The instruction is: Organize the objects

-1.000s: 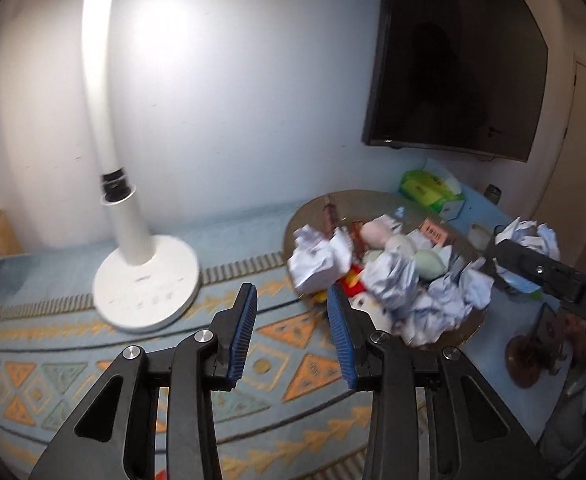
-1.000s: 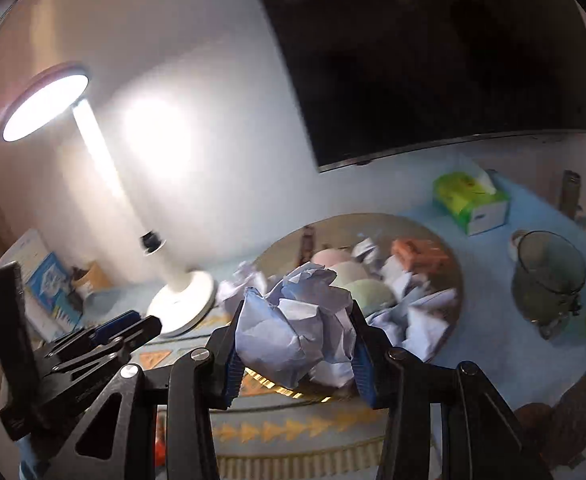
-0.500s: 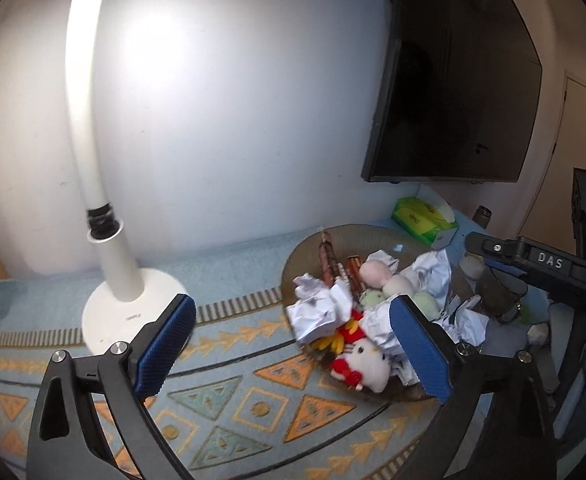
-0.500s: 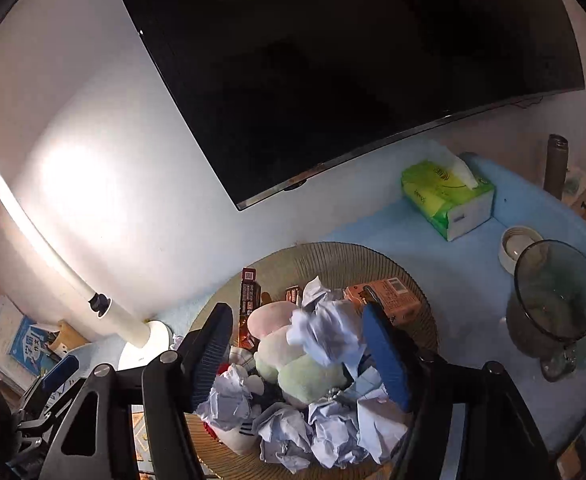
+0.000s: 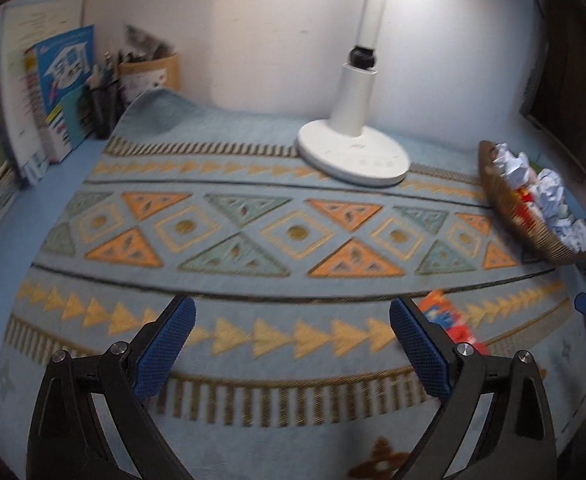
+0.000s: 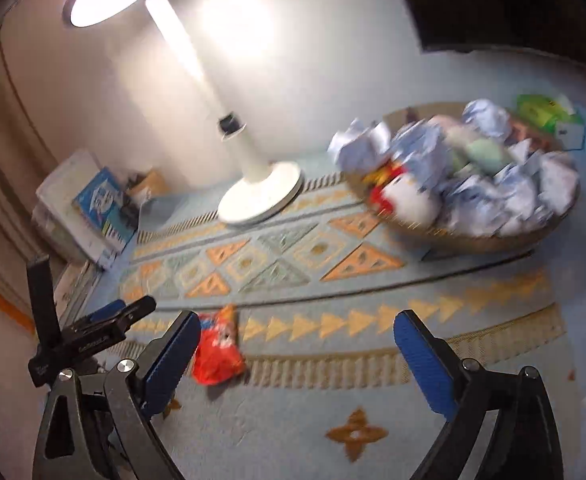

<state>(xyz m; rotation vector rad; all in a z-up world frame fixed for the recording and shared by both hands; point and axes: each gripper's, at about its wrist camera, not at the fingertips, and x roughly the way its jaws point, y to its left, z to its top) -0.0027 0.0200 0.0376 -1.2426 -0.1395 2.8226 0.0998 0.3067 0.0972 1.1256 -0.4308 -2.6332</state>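
Left to right: books (image 5: 41, 92) stand against the wall. The left claw (image 5: 291, 338) hangs wide open and empty over the patterned mat (image 5: 253, 216). A red packet (image 6: 215, 346) lies on the mat just beside the right claw (image 6: 297, 356), likewise spread wide and empty. The lamp (image 6: 259, 192) stands behind. The basket (image 6: 473, 236), heaped with crumpled paper (image 6: 417, 152) and toys, sits at the far right.
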